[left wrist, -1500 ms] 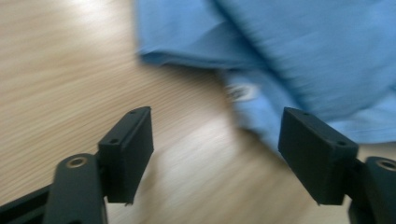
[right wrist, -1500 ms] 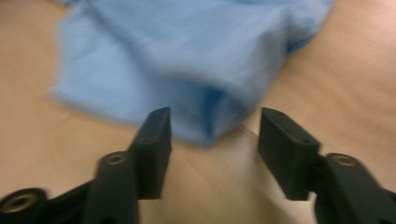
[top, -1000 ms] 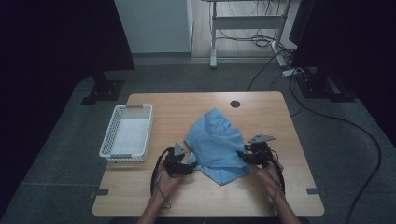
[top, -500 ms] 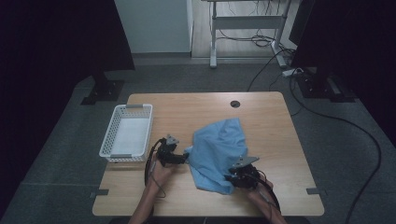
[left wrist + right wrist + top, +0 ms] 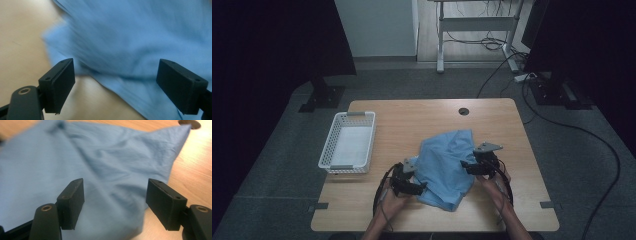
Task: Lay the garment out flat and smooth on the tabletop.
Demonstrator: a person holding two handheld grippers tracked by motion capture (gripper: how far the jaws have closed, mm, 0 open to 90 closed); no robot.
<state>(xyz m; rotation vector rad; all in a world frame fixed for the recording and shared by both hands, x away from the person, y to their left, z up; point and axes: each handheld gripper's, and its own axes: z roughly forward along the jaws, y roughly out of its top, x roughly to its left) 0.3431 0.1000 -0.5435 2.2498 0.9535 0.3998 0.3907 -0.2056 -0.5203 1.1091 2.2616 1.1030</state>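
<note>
the left gripper [image 5: 413, 181] and right gripper [image 5: 476, 167] both stood wide, jaws just opened, gripping nothing. between them the blue cloth [image 5: 446, 165] lay rumpled on the table [image 5: 412, 120]; soft, light, limp, probably best pinched at an edge or corner.

No text, label, brand, number or sign can be read anywhere.

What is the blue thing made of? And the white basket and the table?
The blue cloth looks like thin woven fabric, probably cotton: matte, creased and softly draped. The white basket seems to be moulded plastic, with slotted walls. The table has a pale wood-grain top, possibly laminate rather than solid wood.
</note>
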